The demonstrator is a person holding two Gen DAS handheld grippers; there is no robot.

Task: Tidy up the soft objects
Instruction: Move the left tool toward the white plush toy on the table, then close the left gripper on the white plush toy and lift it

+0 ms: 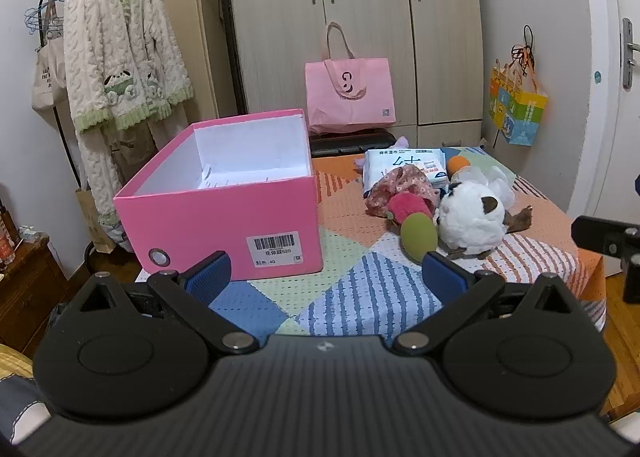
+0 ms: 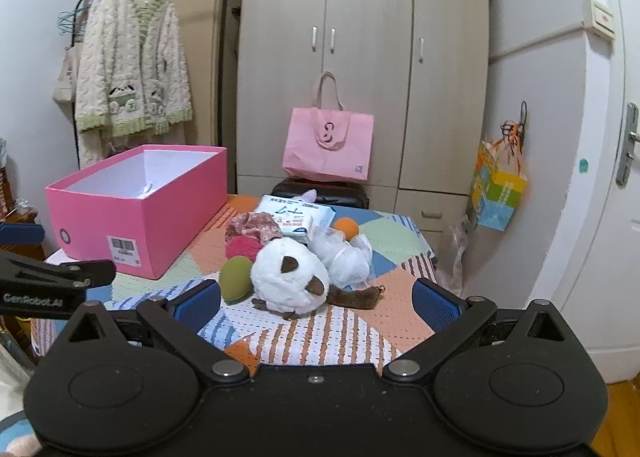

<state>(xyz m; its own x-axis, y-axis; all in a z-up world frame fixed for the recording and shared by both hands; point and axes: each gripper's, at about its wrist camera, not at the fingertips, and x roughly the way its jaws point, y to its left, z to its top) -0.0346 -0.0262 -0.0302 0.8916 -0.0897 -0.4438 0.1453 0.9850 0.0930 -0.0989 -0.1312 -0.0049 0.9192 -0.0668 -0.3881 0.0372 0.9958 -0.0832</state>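
An open pink box with a white inside stands on the left of the patchwork-covered table. To its right lies a heap of soft things: a white plush toy with brown patches, a green sponge egg, a red plush piece, a floral cloth, a white mesh puff, an orange ball and a wipes pack. My left gripper is open near the table's front. My right gripper is open just before the plush toy.
A pink tote bag sits on a dark stool in front of the wardrobe. A clothes rack with a fluffy cardigan stands on the left. A colourful paper bag hangs on the right wall beside the door.
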